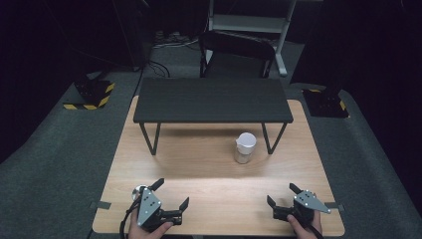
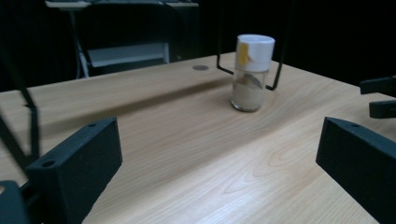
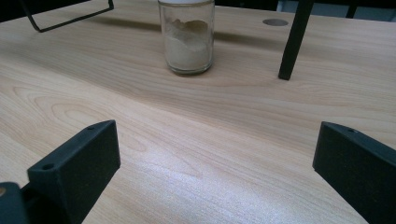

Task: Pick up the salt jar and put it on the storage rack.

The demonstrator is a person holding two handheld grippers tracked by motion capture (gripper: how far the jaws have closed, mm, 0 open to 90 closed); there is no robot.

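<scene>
Two grippers: left gripper (image 1: 173,193) and right gripper (image 1: 280,193), both at the near table (image 1: 199,164) edge, well apart.
Jaws: spread wide on both, holding nothing.
Jar (image 1: 245,148): upright, white-lidded, part full of pale powder, beside the black shelf's (image 1: 213,99) right leg.

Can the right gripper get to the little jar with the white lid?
Probably yes. The right gripper is open, and bare table lies between it and the jar. The black shelf's leg stands just beside the jar, so it should come in carefully.
</scene>
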